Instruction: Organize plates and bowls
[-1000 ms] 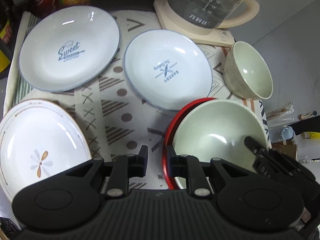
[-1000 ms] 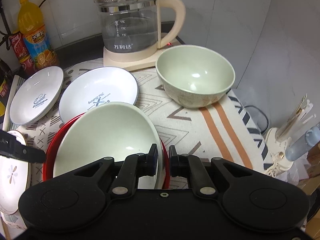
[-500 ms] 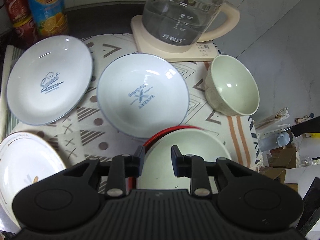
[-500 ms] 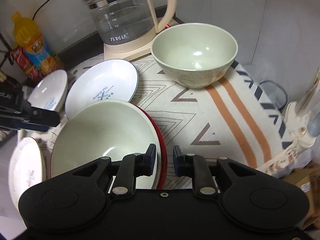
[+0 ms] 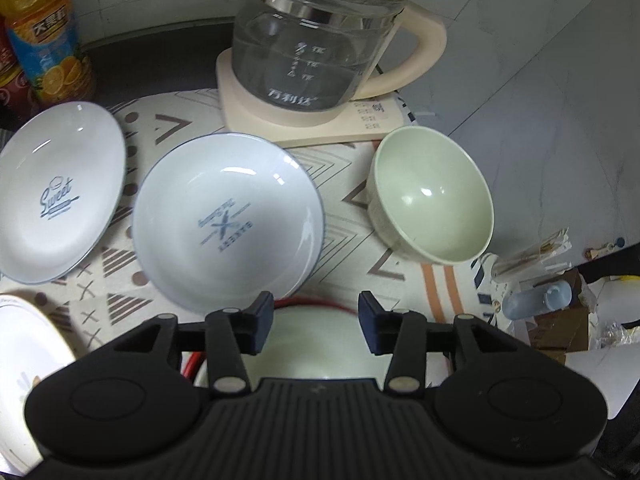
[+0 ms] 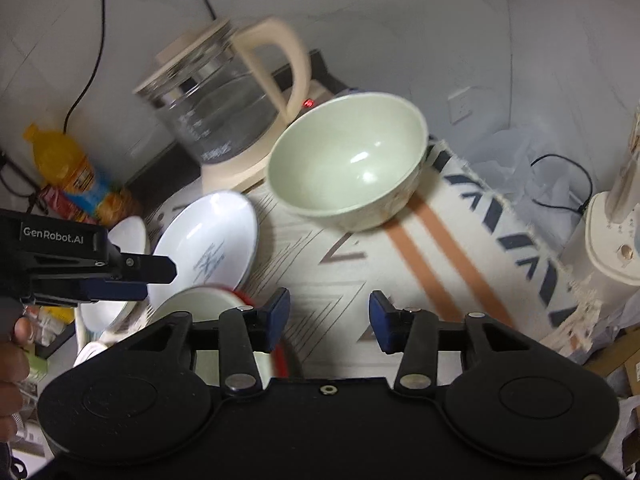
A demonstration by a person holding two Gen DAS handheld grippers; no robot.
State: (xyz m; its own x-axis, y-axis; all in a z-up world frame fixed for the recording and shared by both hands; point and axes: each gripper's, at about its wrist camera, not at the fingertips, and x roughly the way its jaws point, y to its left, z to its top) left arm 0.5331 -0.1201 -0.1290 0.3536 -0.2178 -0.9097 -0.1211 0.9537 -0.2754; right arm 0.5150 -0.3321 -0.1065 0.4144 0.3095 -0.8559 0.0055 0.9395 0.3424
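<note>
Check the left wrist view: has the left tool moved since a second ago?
Yes. The left tool has shifted toward the kettle: the Bakery plate now sits just ahead of its opening jaws, nothing gripped.

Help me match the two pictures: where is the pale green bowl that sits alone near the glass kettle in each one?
Left wrist view: the pale green bowl sits right of centre, just right of the blue-rimmed plate.
Right wrist view: the same bowl is upper centre, tilted in the picture, right of that plate.
Shared landmark: the glass kettle on its cream base, standing behind the bowl in both.
</note>
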